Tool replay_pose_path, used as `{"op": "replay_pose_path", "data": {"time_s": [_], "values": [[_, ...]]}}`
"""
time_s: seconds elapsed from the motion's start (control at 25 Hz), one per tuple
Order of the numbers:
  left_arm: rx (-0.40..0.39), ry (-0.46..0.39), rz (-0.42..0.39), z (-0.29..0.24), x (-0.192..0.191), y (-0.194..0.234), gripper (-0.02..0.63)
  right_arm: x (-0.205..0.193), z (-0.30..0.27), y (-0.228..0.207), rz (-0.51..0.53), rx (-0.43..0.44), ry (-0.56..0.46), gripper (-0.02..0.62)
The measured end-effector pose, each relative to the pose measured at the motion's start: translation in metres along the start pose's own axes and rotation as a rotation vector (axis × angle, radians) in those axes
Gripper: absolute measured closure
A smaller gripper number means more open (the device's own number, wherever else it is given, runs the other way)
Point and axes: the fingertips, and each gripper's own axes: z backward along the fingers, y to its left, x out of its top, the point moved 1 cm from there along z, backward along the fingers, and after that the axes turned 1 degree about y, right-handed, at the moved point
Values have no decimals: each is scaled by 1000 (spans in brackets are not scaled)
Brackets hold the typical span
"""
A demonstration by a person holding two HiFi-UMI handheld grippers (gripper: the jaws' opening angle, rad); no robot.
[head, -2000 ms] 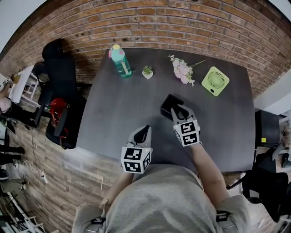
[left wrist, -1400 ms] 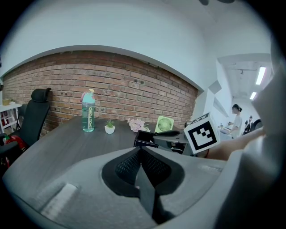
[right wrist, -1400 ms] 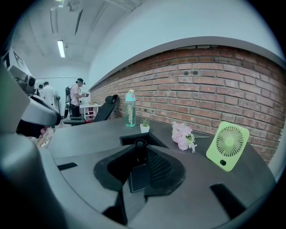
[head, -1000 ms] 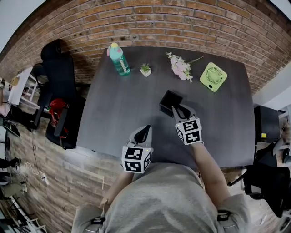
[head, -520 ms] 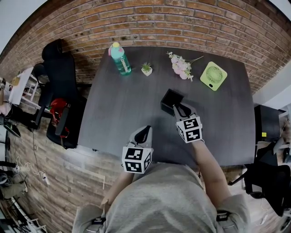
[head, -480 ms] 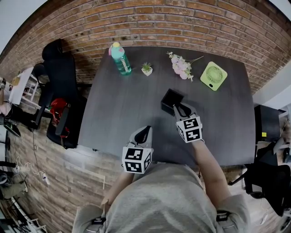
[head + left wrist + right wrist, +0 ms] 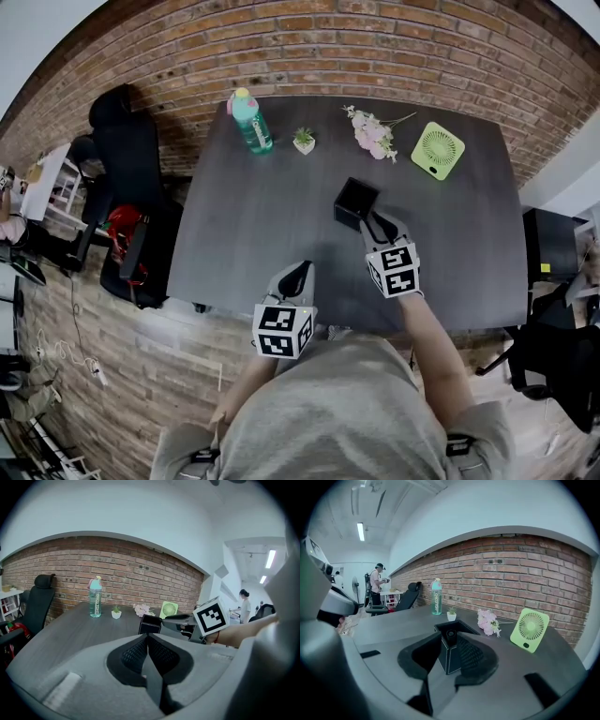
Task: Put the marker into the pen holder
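Observation:
The black square pen holder (image 7: 356, 202) stands mid-table, just beyond my right gripper (image 7: 375, 223). In the right gripper view the holder (image 7: 449, 660) shows through the gap between the jaws. The black marker (image 7: 451, 636) stands inside it at the near corner, with its round top poking out. My right gripper (image 7: 450, 639) is open, its jaws apart with nothing clamped between them. My left gripper (image 7: 296, 274) hangs at the table's near edge, shut and empty, its pads meeting (image 7: 147, 638). From there I see the holder (image 7: 149, 624) with the right gripper (image 7: 164, 618) level beside it.
Along the far edge stand a teal bottle (image 7: 251, 122), a small potted plant (image 7: 303, 141), pink flowers (image 7: 373, 131) and a green fan (image 7: 437, 150). A black office chair (image 7: 127, 178) sits left of the table (image 7: 244, 234). A brick wall runs behind.
The right gripper's tips have drawn back slightly from over the holder toward me. The left gripper has stayed where it was.

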Motion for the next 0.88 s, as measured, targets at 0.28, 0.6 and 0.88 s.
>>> {"op": "replay_pose_path", "data": {"time_s": [0.28,0.6,0.88], "values": [[-16,-8,-12,22,-6,-3,586,14,43,23,-24,-22,-60,508],[-39,-19,-25,57,-15,-11,586,25,101,53,-51,-49,-119,508],[-53,-27,-35,93,-30,-14,586,21,147,90,-77,-71,-147,509]]}}
